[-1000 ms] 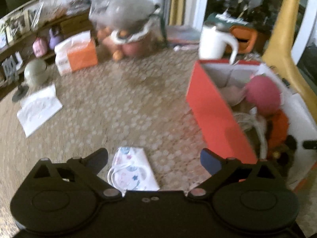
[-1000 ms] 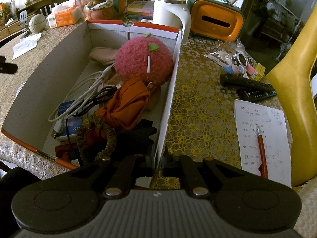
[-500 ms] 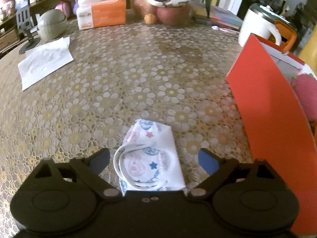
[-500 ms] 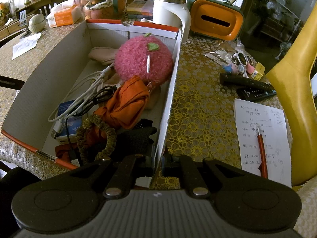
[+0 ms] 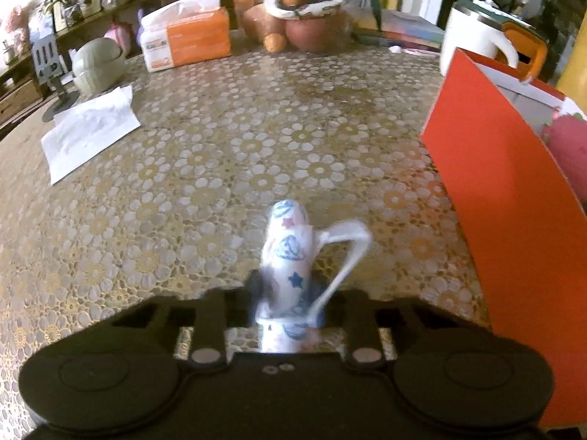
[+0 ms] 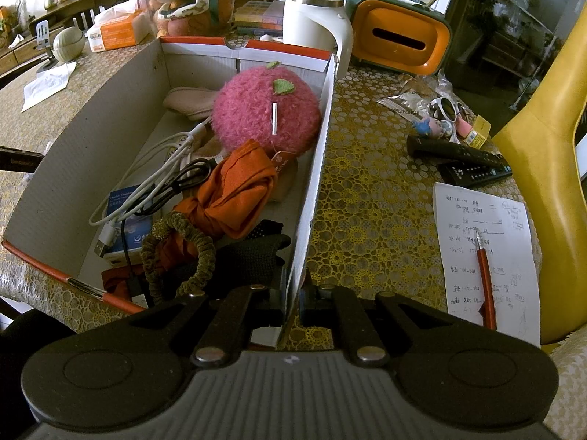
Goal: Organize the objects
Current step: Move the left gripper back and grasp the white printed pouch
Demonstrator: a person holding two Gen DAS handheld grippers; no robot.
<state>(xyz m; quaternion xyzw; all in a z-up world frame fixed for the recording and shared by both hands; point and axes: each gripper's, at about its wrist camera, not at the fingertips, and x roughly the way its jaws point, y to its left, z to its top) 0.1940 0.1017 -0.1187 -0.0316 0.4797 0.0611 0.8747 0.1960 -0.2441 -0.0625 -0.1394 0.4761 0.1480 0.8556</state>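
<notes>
Pinching the face mask at its near end, the left gripper has just been closing its jaws, and the cloth now sits bunched between them, low in the middle of the left wrist view, just above the patterned counter. I judge the mask to be very light, soft and floppy: it folds into a narrow roll under the squeeze, so it will sag and swing when carried, though nothing about it looks fragile. The gathered body is the sound place to hold; the ear loop sticking out to the right would stretch and slip. Its long axis runs up the frame, away from the jaws, tipped slightly left, the free end pointing toward the middle of the counter.

Right of it stands the red box, its wall rising along the right edge. In the right wrist view the right gripper has its jaws clamped narrow on the white box wall at lower centre, steadying it.
</notes>
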